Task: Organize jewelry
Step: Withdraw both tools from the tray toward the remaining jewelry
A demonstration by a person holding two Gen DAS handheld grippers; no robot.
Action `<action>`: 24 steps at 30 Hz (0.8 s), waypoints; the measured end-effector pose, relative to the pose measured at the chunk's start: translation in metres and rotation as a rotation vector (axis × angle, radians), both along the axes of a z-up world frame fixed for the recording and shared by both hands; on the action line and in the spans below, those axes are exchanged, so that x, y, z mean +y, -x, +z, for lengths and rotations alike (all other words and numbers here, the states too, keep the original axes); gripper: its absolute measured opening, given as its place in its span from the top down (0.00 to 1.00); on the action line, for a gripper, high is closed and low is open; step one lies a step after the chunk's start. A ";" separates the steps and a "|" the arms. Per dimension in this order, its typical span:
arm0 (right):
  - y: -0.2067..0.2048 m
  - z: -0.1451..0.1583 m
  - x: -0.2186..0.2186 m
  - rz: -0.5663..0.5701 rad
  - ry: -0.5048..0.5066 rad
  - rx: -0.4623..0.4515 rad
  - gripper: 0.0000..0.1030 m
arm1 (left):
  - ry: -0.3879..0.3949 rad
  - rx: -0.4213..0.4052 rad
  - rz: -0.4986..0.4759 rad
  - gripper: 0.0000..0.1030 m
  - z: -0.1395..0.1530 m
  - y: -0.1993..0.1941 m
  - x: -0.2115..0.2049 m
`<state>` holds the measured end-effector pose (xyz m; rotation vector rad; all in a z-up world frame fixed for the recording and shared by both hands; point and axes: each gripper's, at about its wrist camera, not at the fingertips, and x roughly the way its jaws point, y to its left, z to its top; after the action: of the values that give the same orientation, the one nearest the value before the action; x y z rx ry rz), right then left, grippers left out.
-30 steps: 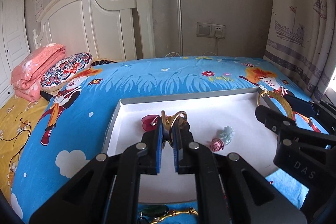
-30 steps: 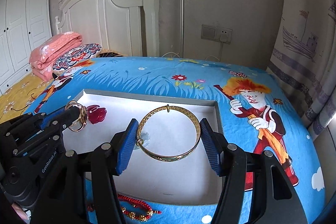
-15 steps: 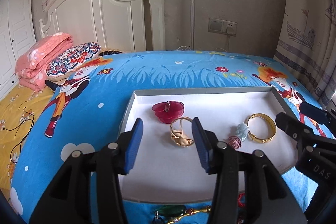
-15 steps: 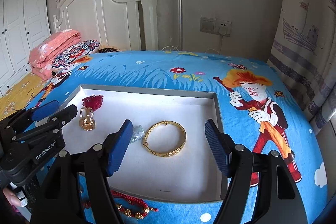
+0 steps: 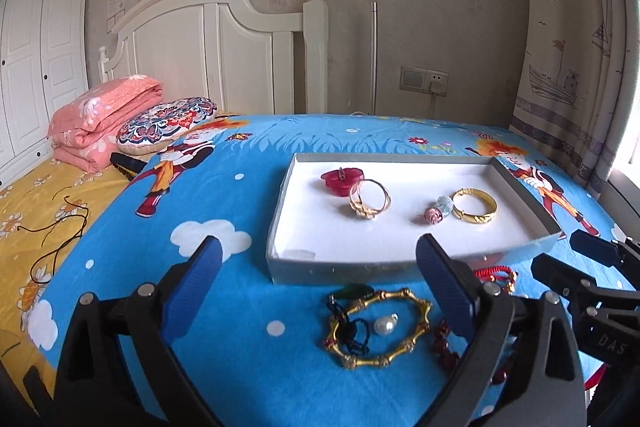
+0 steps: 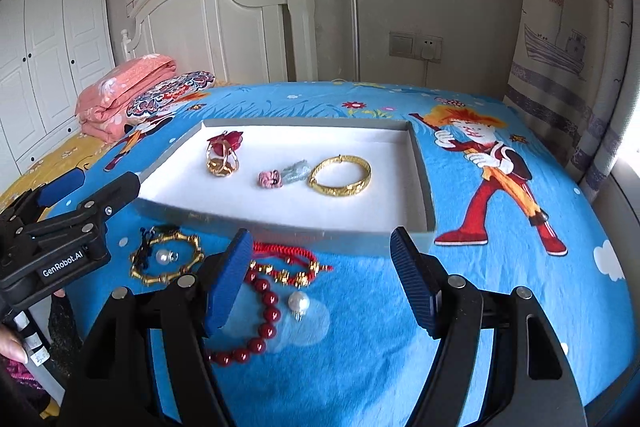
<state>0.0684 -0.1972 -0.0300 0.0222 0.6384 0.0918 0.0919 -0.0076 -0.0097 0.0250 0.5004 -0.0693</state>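
Observation:
A white tray [image 5: 348, 271] with a grey rim lies on the blue bedspread. It holds a red flower piece [image 5: 342, 179], a gold double ring [image 5: 369, 202], a pink bead [image 5: 433, 215], a pale blue charm [image 5: 445, 203] and a gold bangle [image 6: 340, 175]. My left gripper [image 5: 318, 247] hovers before the tray's near wall, its jaws opening wide with nothing between them. Below it lie a gold bamboo bracelet [image 5: 416, 331] and a pearl [image 5: 385, 323]. My right gripper [image 6: 322, 239] stands open and empty above a red cord bracelet [image 6: 288, 259], red beads [image 6: 264, 311] and a second pearl [image 6: 299, 303].
A white headboard [image 5: 208, 67], a folded pink quilt [image 5: 104, 119] and a patterned cushion [image 5: 168, 121] are at the far left. A curtain [image 5: 576, 67] hangs on the right. A hand [image 6: 12, 347] shows at the lower left of the right wrist view.
My left gripper opened and left the gold double ring in the tray. The right gripper left the gold bangle there. Both pulled back to the loose jewelry before the tray.

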 end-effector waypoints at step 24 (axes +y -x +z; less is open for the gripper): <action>0.020 -0.031 0.027 0.054 0.001 0.061 0.42 | -0.023 0.030 -0.009 0.08 -0.045 0.035 0.017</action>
<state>0.0488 -0.1703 -0.0611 0.0068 0.6998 0.1439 0.0574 0.0095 -0.0543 0.0487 0.5310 -0.0724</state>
